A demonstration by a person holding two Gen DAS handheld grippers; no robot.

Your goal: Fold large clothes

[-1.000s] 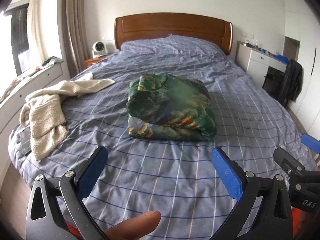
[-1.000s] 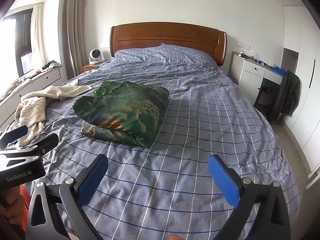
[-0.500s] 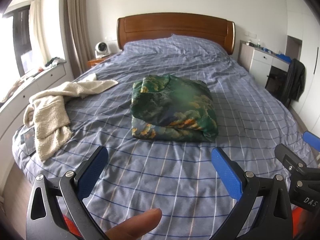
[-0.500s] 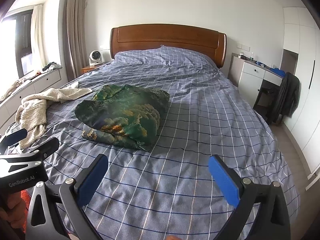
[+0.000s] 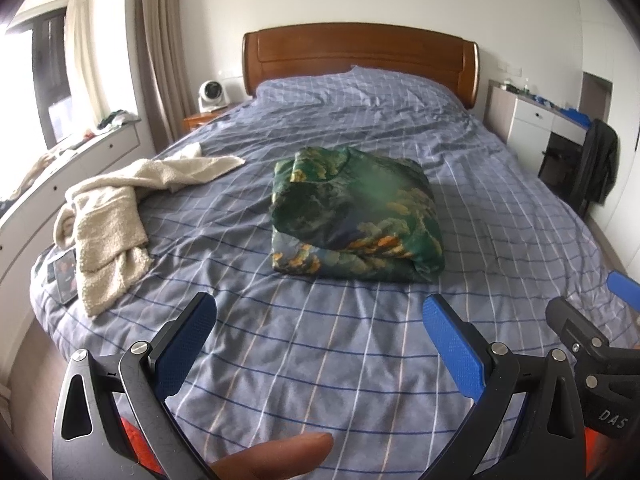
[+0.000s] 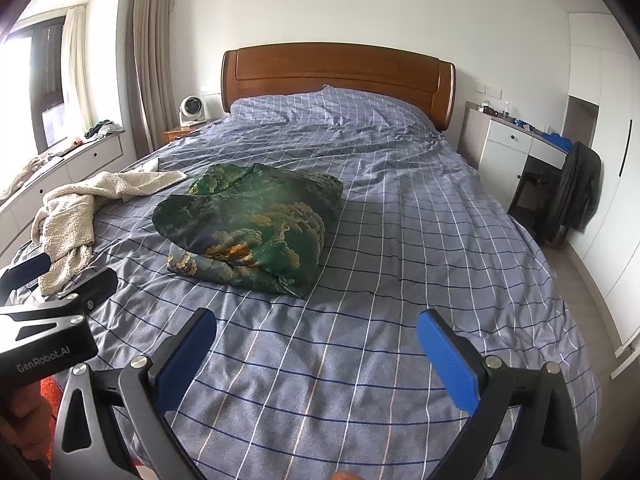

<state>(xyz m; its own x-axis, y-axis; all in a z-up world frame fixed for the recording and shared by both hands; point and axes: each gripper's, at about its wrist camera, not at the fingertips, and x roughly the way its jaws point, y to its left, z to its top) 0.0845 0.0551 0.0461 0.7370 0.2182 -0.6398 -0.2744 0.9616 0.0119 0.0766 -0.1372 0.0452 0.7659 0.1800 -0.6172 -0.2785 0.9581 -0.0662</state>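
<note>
A green garment with orange and yellow print (image 5: 356,216) (image 6: 252,220) lies folded into a thick bundle in the middle of the bed. My left gripper (image 5: 320,340) is open over the near part of the bed, well short of the bundle, with nothing between its blue pads. My right gripper (image 6: 316,344) is also open and empty, to the right of the left one and equally far back. The right gripper's blue tip shows at the right edge of the left wrist view. A finger (image 5: 280,456) of the person shows at the bottom.
The bed has a blue checked cover (image 5: 320,360) (image 6: 400,240) and a wooden headboard (image 5: 360,56). A cream fleece garment (image 5: 112,216) (image 6: 72,212) lies crumpled at the left edge beside a phone (image 5: 64,276). A white desk and a chair with a dark coat (image 6: 576,192) stand at the right.
Both grippers have drawn back and risen a little from the folded bundle. The bundle has not moved. Both stay open.
</note>
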